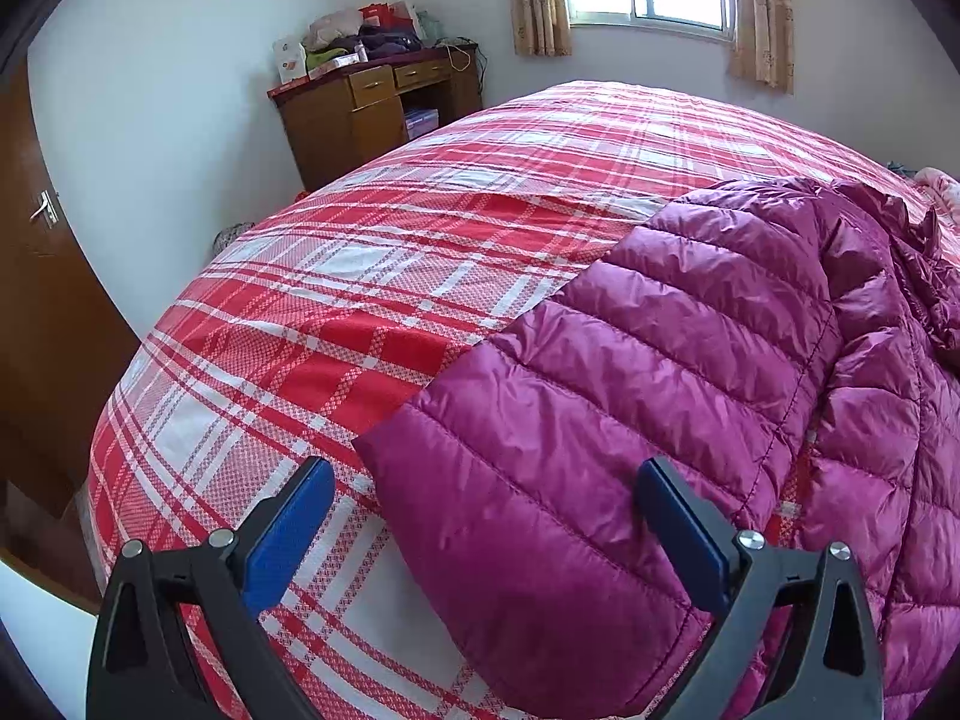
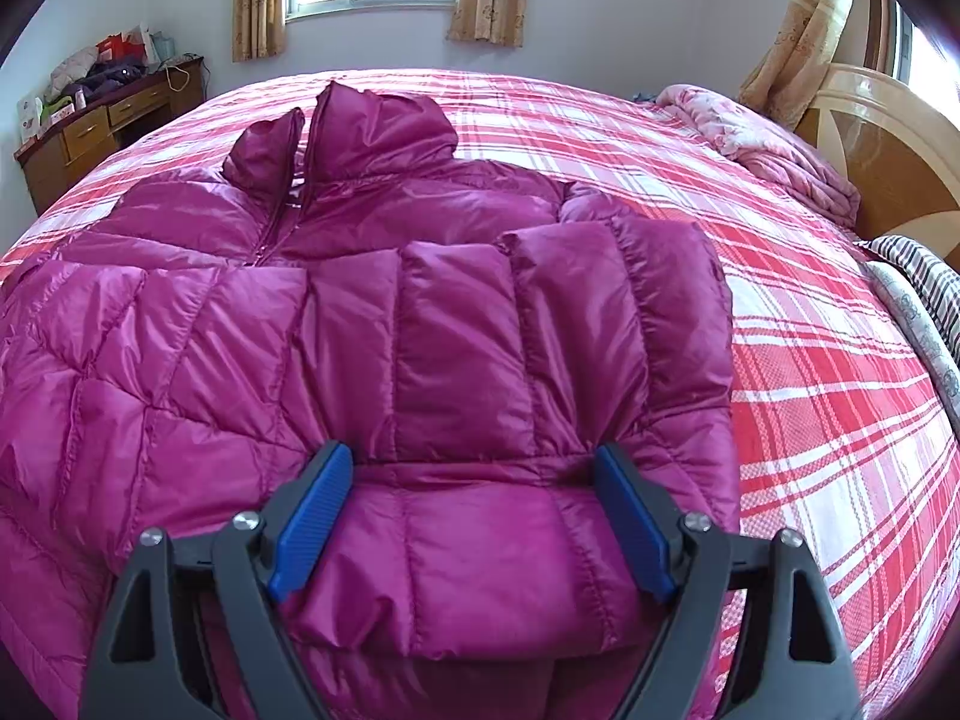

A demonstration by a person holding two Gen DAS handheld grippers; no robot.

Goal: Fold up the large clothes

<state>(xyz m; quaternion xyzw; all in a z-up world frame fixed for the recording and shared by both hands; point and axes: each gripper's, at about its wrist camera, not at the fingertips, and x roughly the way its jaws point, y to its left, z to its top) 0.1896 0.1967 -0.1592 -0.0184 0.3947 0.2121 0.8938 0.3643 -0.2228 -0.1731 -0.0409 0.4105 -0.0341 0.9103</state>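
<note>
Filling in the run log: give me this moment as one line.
item: magenta quilted down jacket flat on red plaid bedsheet | left gripper: open over sleeve cuff | right gripper: open, straddling folded sleeve

Magenta quilted down jacket [image 2: 360,312] lies spread on the bed, sleeve folded across.

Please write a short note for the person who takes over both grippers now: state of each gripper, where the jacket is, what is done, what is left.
Left gripper: open, holding nothing, over the end of the sleeve lying out on the plaid bedsheet.
Right gripper: open, straddling the other sleeve, which lies folded across the body of the magenta down jacket.
Done: jacket laid front up, one sleeve folded in.
Left: fold in the outstretched sleeve, then probably fold the body.
</note>
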